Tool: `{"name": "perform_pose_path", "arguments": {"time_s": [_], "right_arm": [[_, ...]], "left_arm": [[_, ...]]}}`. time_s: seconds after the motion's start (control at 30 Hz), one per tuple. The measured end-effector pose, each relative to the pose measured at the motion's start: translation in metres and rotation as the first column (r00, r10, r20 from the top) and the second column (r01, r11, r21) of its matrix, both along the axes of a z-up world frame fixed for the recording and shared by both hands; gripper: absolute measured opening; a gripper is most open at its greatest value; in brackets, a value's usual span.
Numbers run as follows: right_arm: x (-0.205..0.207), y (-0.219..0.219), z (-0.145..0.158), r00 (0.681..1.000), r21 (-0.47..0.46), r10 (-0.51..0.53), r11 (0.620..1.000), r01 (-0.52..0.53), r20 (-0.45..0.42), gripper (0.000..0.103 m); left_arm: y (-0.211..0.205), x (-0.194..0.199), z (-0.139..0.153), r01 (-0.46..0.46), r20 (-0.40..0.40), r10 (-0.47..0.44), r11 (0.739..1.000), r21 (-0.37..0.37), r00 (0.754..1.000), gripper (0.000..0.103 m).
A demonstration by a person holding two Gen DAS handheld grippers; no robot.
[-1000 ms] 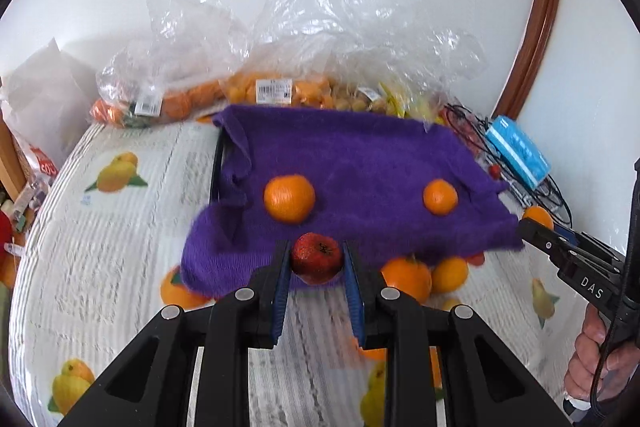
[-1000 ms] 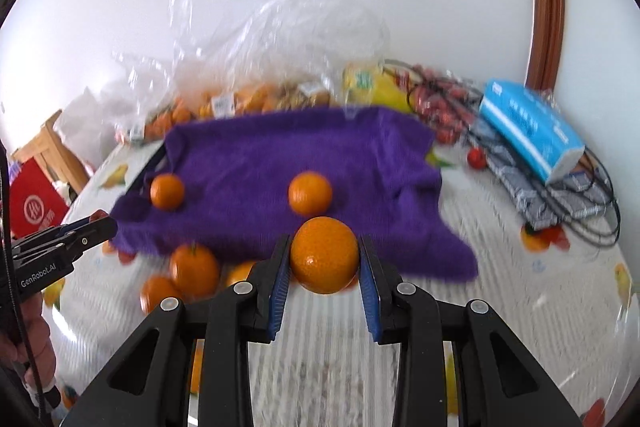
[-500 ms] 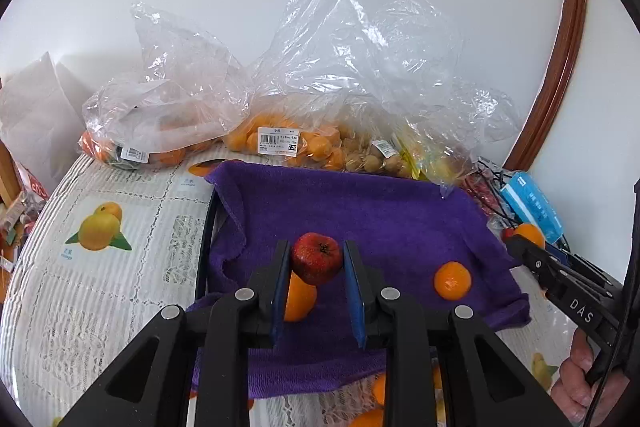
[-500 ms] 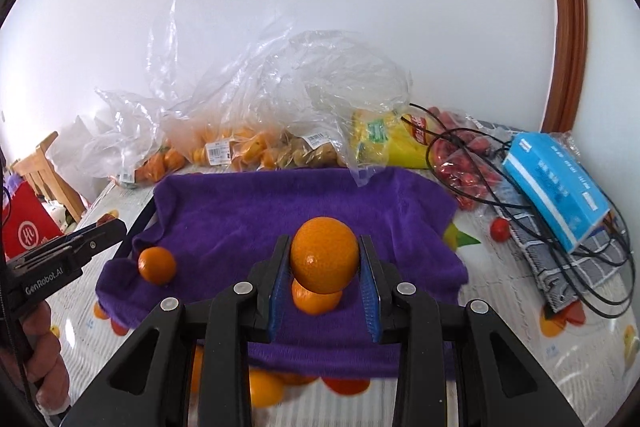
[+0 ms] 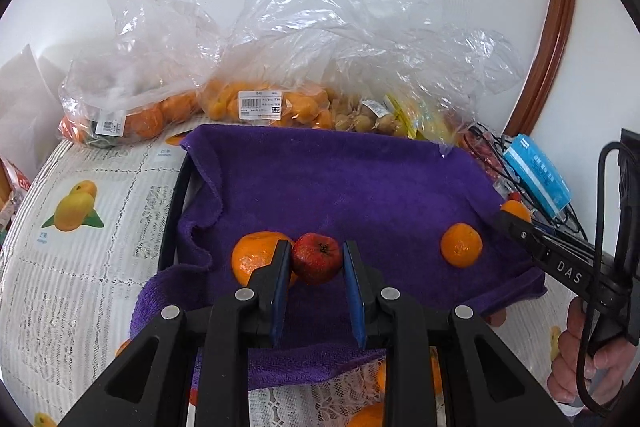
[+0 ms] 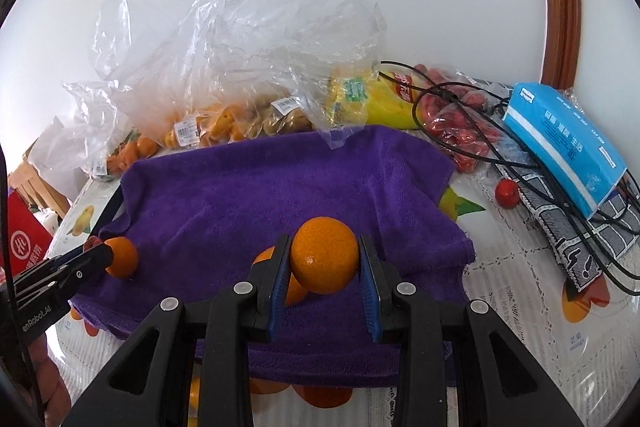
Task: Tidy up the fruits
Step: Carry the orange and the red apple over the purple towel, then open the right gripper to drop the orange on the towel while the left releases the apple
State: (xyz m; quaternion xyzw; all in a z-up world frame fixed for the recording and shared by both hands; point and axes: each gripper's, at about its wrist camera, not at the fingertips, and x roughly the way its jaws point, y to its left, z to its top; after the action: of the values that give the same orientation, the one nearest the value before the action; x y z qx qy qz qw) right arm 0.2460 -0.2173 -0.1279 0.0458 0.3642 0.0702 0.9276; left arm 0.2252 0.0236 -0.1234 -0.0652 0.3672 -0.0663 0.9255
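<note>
The left hand-held gripper [image 5: 316, 263] is clamped on a small red fruit [image 5: 317, 263], glossy, its dark calyx end facing the camera. The right hand-held gripper [image 6: 325, 261] grips a round, smooth orange [image 6: 324, 261]. Both fruits hang over the near part of the purple towel [image 5: 340, 183], where 2 more oranges [image 5: 461, 245] lie. Only the right view shows a loose red fruit [image 6: 507, 193] on the bench's tablecloth [image 6: 516, 259], right of the towel.

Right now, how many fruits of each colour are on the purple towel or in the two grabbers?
Oranges: 3, one and another on the towel, one in the right gripper
Red fruit: 1, in the left gripper
Total: 4
</note>
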Motion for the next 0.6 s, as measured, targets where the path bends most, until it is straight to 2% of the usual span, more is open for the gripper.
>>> {"name": "perform_pose_path", "arguments": {"time_s": [0.2,0.6], "right_arm": [[0.004,0.007,-0.010,1.000,-0.036,0.010,0.999,-0.011,-0.027,0.032],[0.004,0.010,-0.012,0.999,-0.039,0.022,0.999,-0.023,-0.038,0.032]], "left_arm": [[-0.005,0.001,-0.006,0.013,-0.014,-0.013,1.000,0.012,1.000,0.024],[-0.006,0.002,-0.010,0.036,-0.036,-0.037,0.999,-0.025,0.999,0.024]]}}
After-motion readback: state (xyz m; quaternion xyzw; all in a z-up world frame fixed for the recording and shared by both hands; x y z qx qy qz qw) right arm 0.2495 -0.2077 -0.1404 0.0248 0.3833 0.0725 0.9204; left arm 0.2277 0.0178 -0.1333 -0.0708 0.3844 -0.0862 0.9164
